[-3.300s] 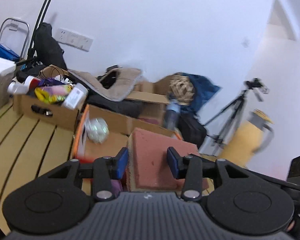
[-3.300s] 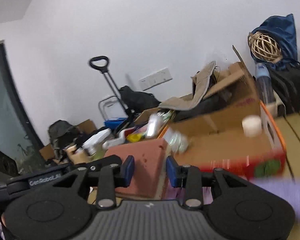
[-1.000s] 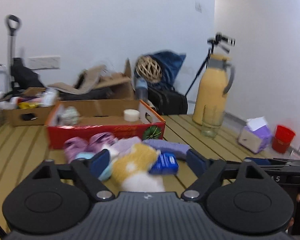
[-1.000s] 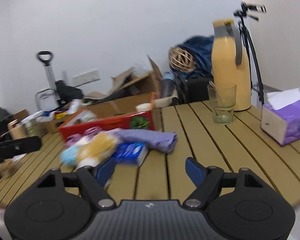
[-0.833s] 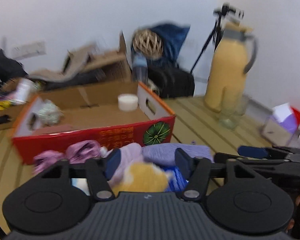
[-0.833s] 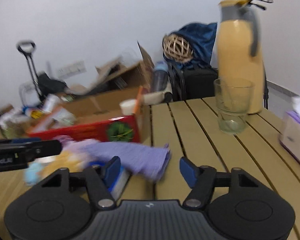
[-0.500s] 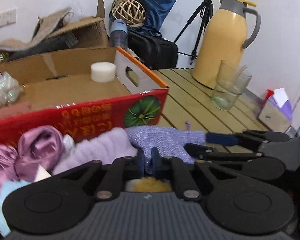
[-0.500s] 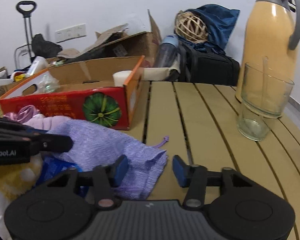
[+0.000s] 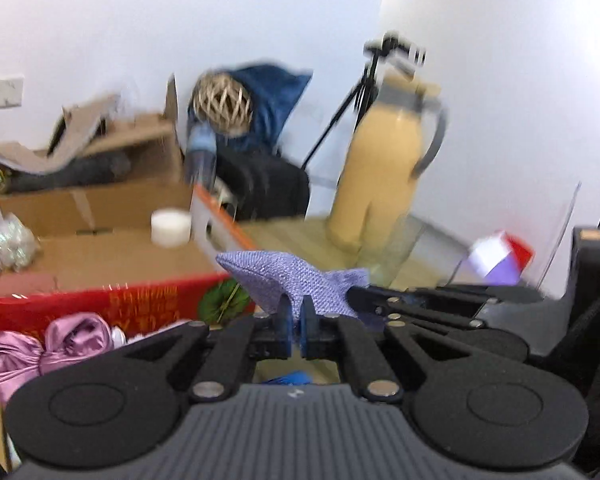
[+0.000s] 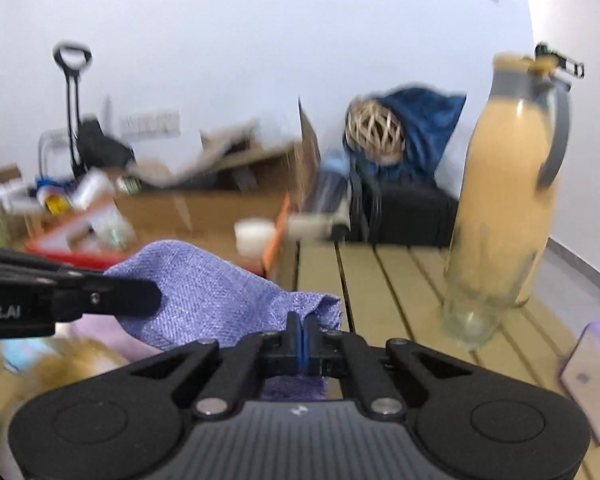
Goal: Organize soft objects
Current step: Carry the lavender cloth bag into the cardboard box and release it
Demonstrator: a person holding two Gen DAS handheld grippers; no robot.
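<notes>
Slatted wooden worktop (image 10: pixel 396 280) against a white wall, clutter behind; both views motion-blurred.

Left wrist view: left gripper (image 9: pixel 296 326) closed down on a fold of the purple woven cloth (image 9: pixel 288 276), jaws nearly touching with fabric between. Cloth is raised off the worktop, in front of the red cardboard box (image 9: pixel 100 300). Pink satin bundle (image 9: pixel 40 348) lies lower left, in front of the box. Right gripper's arm comes in from the right beside the cloth.

Right wrist view: right gripper (image 10: pixel 301 340) pinched tight on the cloth's other edge (image 10: pixel 312 308); cloth spans leftward toward the left gripper. Yellow jug (image 10: pixel 508 184) and glass (image 10: pixel 468 316) stand close on the right.

Judgement: cloth is being lifted two-handed, likely for folding or boxing. Keep both pinches firm, draw the grippers apart evenly for light tension, and steer clear of the glass.
</notes>
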